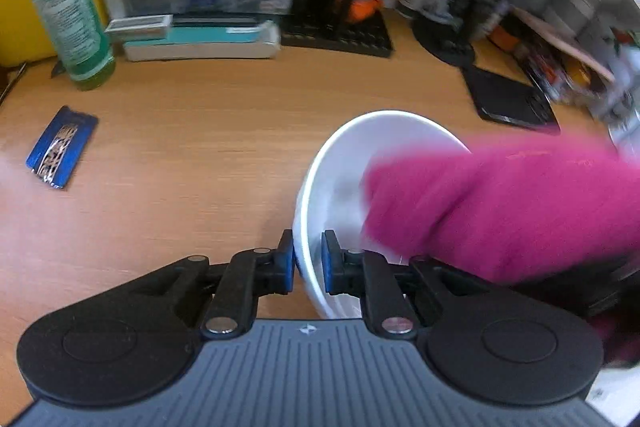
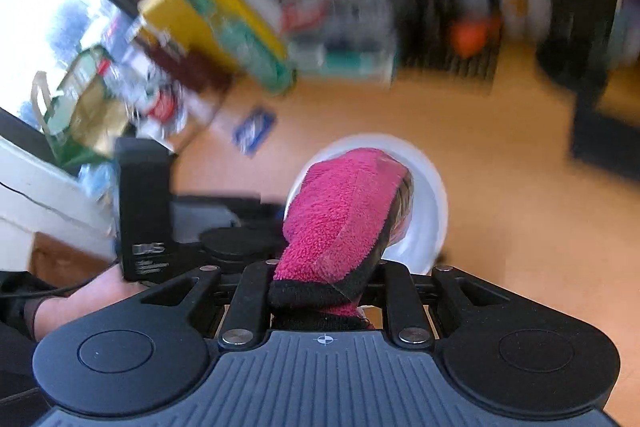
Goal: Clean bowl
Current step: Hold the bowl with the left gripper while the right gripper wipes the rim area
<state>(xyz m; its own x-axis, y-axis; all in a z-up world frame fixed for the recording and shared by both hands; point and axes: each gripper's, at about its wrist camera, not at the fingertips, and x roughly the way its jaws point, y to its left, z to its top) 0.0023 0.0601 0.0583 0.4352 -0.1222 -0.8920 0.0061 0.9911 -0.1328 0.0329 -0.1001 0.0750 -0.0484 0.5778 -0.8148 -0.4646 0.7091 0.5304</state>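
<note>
A white bowl (image 1: 344, 155) sits tilted on the wooden table. My left gripper (image 1: 308, 259) is shut on its near rim, one blue pad outside and one inside the wall. A pink cloth (image 1: 500, 203) reaches into the bowl from the right. In the right wrist view my right gripper (image 2: 326, 287) is shut on that pink cloth (image 2: 344, 211), which hides the fingertips and presses into the bowl (image 2: 424, 195). The right wrist view is blurred with motion.
A green bottle (image 1: 68, 11) stands at the back left and a blue packet (image 1: 60, 147) lies on the table (image 1: 192, 155) at left. Stacked boxes, jars and a black tablet (image 1: 508, 99) crowd the back. A hand (image 2: 80, 299) shows at lower left of the right wrist view.
</note>
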